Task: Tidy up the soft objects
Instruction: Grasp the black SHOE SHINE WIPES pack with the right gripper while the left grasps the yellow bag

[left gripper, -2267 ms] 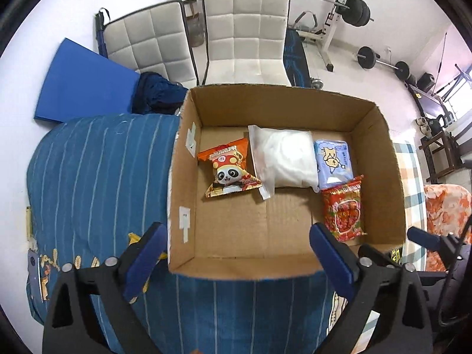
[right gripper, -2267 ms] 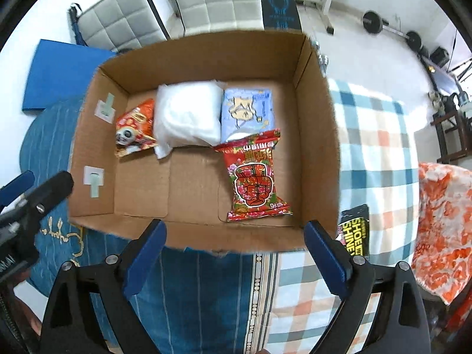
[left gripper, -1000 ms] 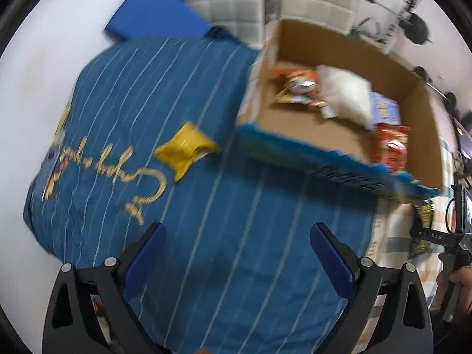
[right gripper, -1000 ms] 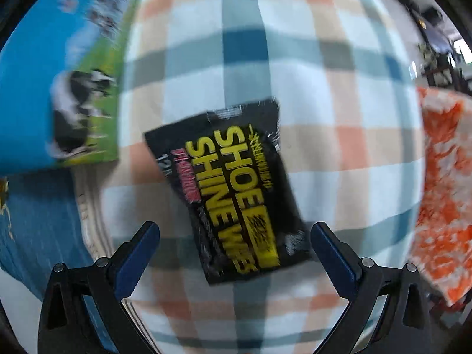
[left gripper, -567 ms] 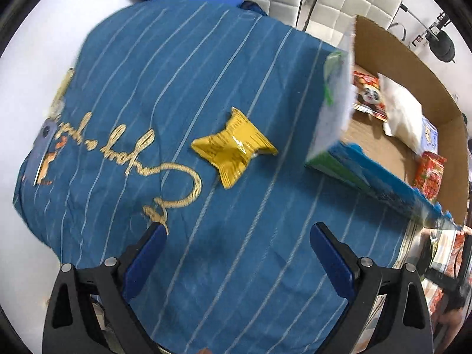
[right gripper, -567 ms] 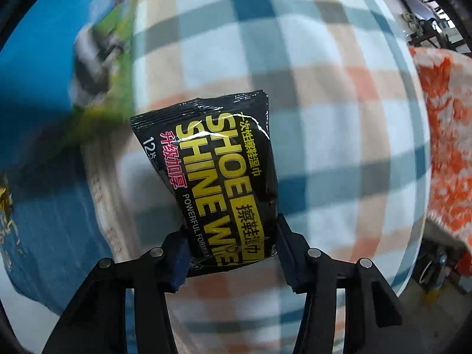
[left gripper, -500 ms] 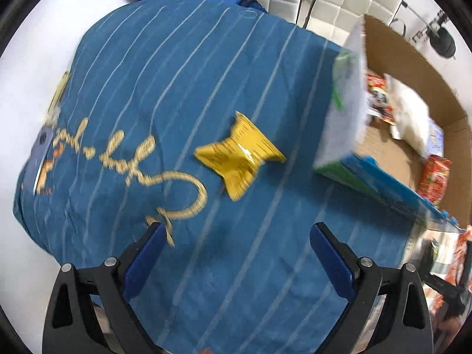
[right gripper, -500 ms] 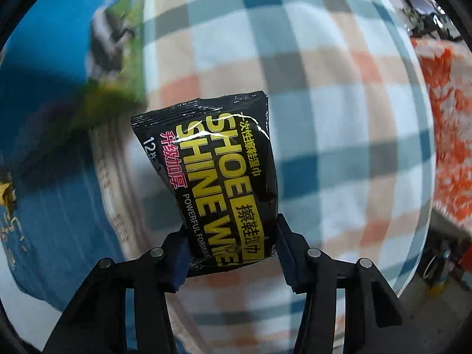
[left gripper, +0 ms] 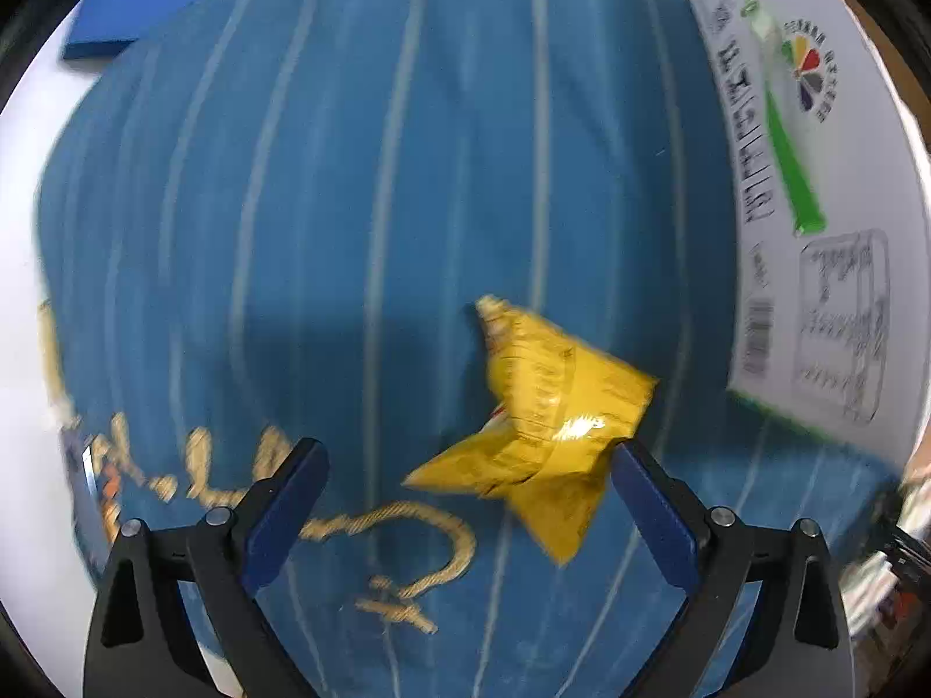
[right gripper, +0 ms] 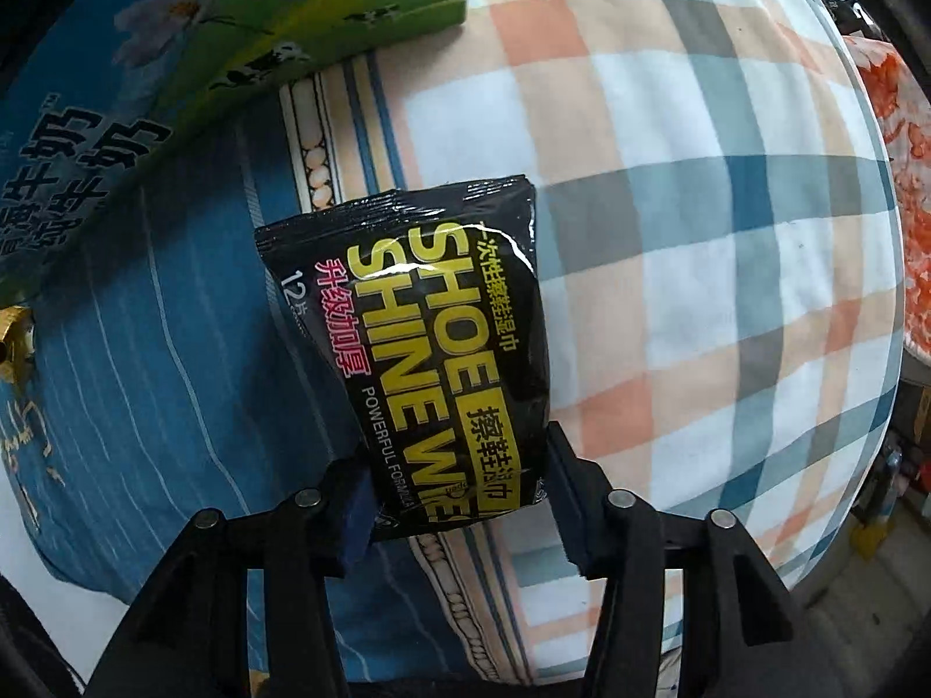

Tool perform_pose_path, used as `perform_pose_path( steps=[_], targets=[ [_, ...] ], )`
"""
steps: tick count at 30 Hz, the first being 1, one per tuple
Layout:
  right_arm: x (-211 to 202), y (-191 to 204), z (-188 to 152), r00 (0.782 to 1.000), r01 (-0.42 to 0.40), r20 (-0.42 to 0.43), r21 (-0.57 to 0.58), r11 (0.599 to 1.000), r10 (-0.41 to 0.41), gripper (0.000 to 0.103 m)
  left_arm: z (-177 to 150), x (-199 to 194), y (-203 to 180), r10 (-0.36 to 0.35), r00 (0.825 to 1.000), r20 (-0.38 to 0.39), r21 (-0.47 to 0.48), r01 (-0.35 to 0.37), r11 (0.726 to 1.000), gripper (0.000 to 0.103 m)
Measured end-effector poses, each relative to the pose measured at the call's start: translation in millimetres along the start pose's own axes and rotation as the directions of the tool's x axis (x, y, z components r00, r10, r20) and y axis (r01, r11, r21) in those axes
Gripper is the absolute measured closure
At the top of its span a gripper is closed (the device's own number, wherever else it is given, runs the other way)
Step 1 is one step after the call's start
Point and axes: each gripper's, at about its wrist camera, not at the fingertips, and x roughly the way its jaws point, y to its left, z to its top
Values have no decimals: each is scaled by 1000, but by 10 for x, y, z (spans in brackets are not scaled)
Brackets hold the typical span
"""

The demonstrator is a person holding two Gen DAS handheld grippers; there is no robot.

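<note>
In the left wrist view a crumpled yellow snack packet (left gripper: 541, 424) lies on the blue striped cloth (left gripper: 349, 186), right by the inner side of my right finger. My left gripper (left gripper: 465, 500) is open and close above the cloth, the packet partly between its fingers. The cardboard box's white printed outer wall (left gripper: 814, 203) stands at the right. In the right wrist view my right gripper (right gripper: 459, 506) is shut on the lower end of a black "SHOE SHINE WIPES" packet (right gripper: 430, 349) and holds it above the bedding.
A checked orange, teal and white cloth (right gripper: 698, 232) covers the right of the bed. The box's blue and green printed side (right gripper: 174, 58) is at the upper left. An orange patterned fabric (right gripper: 908, 203) lies at the far right. A blue mat (left gripper: 174, 6) lies beyond the cloth.
My left gripper has dropped close to the yellow packet, which now sits by its right finger. My right gripper, open a second ago, has shut on the black packet and lifted it.
</note>
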Motion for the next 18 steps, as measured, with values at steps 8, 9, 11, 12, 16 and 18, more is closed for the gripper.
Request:
perform_pose_path(
  steps=[8,9,11,12,16,18],
  targets=[
    [46,137,23,999,32,-9,-6,999,-32,45,168,167,-152,-105,994,-20,65,106,992,44],
    [48,156,26,1000,30,-8,-4,1000,-30,46,149,200,-148,-122,992,-26,67,124,990,48],
    [50,213,47,1000,28,-7,-7,1000,-28,47,97,212,-183,-147,989,-31,70,149,986,51],
    [43,231,41,1000,25,-7,-14,1000,-25,48,58,200,-204,-137,990,-23,75,139,988,51],
    [-24,71,16,1000,23,-9,-65,998,-24,51,-167,180,-253,-128,992,-17,77,129,989,52],
    [-29,54,-21,1000,17,-18,-90,996,-18,51,-358,186,-231,-150,988,-22,45,151,987,52]
  ],
)
